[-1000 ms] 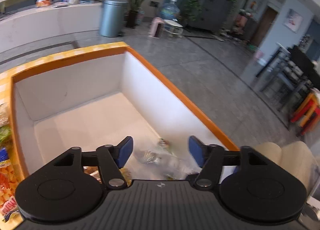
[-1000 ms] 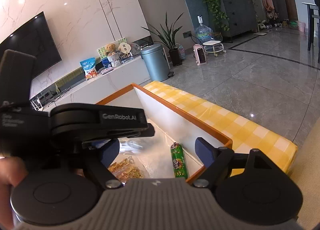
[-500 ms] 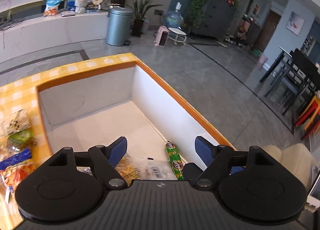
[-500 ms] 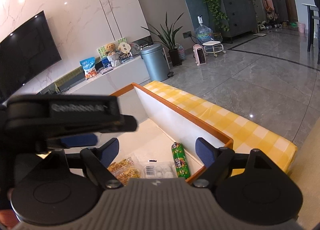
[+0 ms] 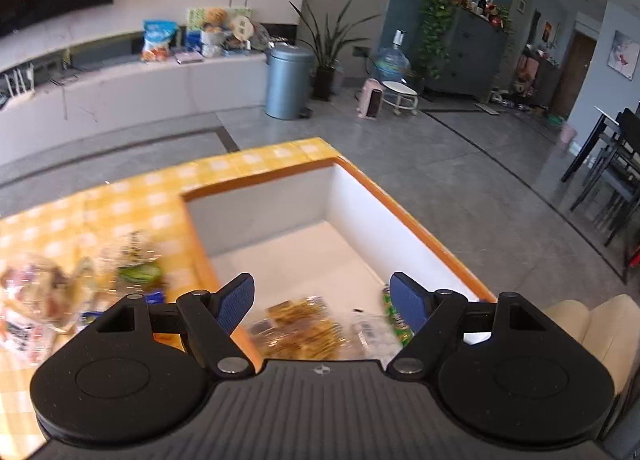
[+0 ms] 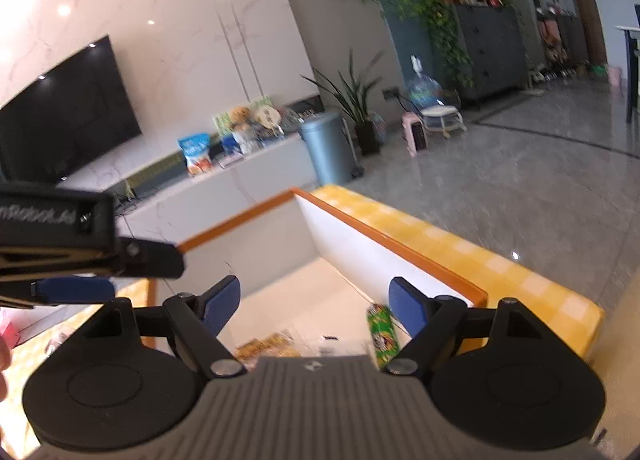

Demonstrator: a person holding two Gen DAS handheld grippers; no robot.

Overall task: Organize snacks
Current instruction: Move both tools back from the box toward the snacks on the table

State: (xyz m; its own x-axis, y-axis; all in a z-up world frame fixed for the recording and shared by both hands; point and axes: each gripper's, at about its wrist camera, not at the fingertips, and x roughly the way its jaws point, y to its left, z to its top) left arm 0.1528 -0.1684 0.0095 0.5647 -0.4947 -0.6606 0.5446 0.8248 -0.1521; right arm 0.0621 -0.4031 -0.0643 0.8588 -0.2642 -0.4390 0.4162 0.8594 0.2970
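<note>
A white box with an orange rim [image 5: 400, 212] sits on a yellow checked cloth [image 5: 120, 204]. Inside lie a yellow snack pack [image 5: 300, 324], a clear pack of white pieces [image 5: 372, 334] and a green snack tube [image 5: 396, 320]. My left gripper [image 5: 322, 302] is open and empty above the box's near left edge. Loose snack bags [image 5: 80, 288] lie blurred on the cloth to its left. My right gripper [image 6: 314, 302] is open and empty above the box [image 6: 360, 236]; the green tube [image 6: 382, 334] and yellow pack [image 6: 268, 346] show below it. The left gripper's body [image 6: 80, 252] crosses that view at left.
Beyond the table is grey tiled floor [image 5: 460, 164]. A low white TV bench [image 5: 120, 88] with bags, a grey bin [image 5: 286, 82], potted plants and a water bottle stand far off. Dark chairs [image 5: 608, 172] are at the right. A beige cushion [image 5: 592, 324] is near right.
My left gripper has risen and pulled back left out of the box, leaving the clear pack inside, and its jaws have widened. The loose snacks on the cloth have come into view.
</note>
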